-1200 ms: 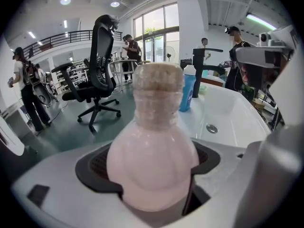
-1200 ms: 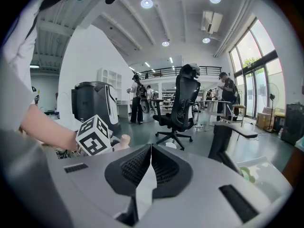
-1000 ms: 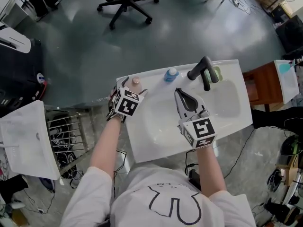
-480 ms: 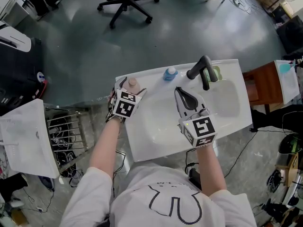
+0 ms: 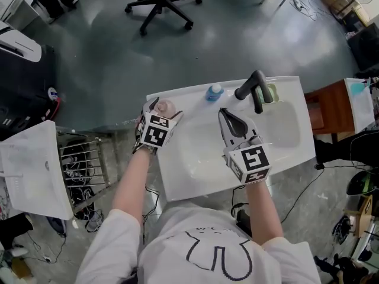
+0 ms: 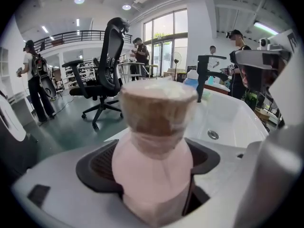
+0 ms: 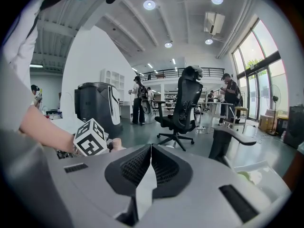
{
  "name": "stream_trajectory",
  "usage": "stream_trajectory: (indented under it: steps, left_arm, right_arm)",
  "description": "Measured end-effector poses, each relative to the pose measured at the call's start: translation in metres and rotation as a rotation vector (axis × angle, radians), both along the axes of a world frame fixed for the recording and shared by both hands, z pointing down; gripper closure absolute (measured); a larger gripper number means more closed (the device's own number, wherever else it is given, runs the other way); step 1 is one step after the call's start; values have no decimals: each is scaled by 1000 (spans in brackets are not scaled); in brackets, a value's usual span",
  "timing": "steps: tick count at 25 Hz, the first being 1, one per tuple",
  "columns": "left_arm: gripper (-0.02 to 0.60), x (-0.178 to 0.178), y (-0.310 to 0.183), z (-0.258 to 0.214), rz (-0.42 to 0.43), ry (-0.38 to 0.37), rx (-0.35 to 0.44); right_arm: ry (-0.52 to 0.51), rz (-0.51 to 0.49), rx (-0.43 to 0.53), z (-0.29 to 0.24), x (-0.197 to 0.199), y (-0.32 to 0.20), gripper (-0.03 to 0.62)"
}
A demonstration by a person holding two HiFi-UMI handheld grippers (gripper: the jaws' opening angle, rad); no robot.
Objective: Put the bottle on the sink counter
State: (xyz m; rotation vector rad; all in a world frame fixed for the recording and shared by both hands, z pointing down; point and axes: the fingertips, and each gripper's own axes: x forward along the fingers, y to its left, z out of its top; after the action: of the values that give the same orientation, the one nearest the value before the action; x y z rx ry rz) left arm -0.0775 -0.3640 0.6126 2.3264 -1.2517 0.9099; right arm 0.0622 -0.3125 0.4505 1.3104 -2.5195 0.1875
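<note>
Bottle [image 6: 153, 141] — pink, pinched between my left gripper [image 5: 164, 107] fingers at table [image 5: 177, 185] rear-left corner; seating and release outstanding, I judge. Right gripper [image 5: 225, 116] fingers pressed together, empty

The left forearm [image 5: 131, 179] and right forearm [image 5: 260, 209] reach forward side by side. The left gripper [image 5: 164, 109] clamps a pink bottle [image 6: 153, 156] between its jaws. The right gripper [image 5: 225, 117] holds its jaws pressed together, empty.

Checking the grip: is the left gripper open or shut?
Shut on the pink bottle, clamped between the jaws of the left gripper.
</note>
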Motion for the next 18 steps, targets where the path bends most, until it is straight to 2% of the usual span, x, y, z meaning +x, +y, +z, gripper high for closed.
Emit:
stream_trajectory:
  steps: [6,18]
  left_arm:
    - [166,-5,5,-17,-6,48,52]
    - [166,-19,31,-62,-72,52,149]
  right_arm:
    - [-5,-11,11,-7,-5,3,565]
    - [-24,-61,58,-32,-14,18,565]
